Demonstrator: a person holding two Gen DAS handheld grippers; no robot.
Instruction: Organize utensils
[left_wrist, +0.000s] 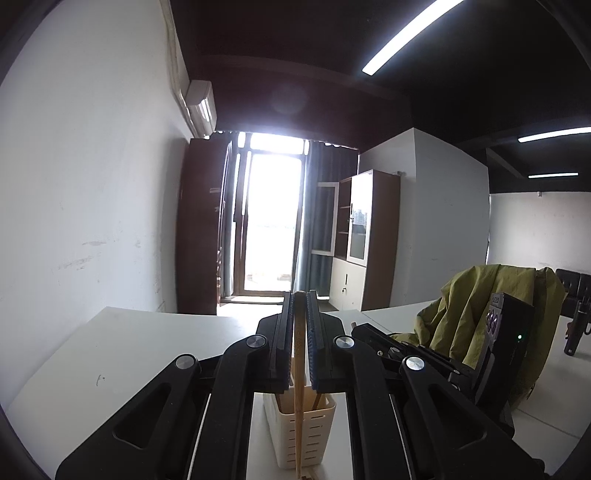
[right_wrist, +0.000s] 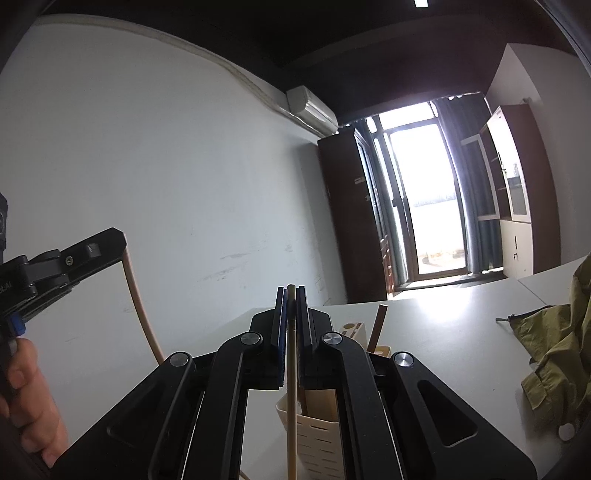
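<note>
- Through the left wrist camera we see our left gripper (left_wrist: 299, 295) clamped on a pale wooden chopstick (left_wrist: 298, 387), its two jaws pressed tight against the stick on either side.
- That chopstick hangs nearly upright, with its top between the fingertips and its lower part running down in front of a cream slotted utensil holder (left_wrist: 301, 432).
- The holder stands on the white table (left_wrist: 129, 354), directly below the gripper, and a few dark sticks lean inside it against the rim.
- Through the right wrist camera we see our right gripper (right_wrist: 290, 291) closed on a second chopstick (right_wrist: 291, 398), light in colour, held upright between blue-edged pads.
- This second stick passes down in front of the same cream holder (right_wrist: 317, 439), which sits just below and slightly right of the jaws.
- A dark brown stick (right_wrist: 377, 328) stands tilted behind the right gripper, rising out of the holder area; beside it a small pale wooden block (right_wrist: 352, 328) with round openings rests on the table.
- At the left edge of the right view we catch the left gripper from the side, with its chopstick curving down from the tip, and our left hand (right_wrist: 29, 398) wrapped on the handle.
- An olive-green jacket (left_wrist: 480, 314) lies heaped on the table to the right, well apart from the holder.
- Beyond the table we see a white wall, a bright glass door (left_wrist: 271, 218) and brown cabinets.
</note>
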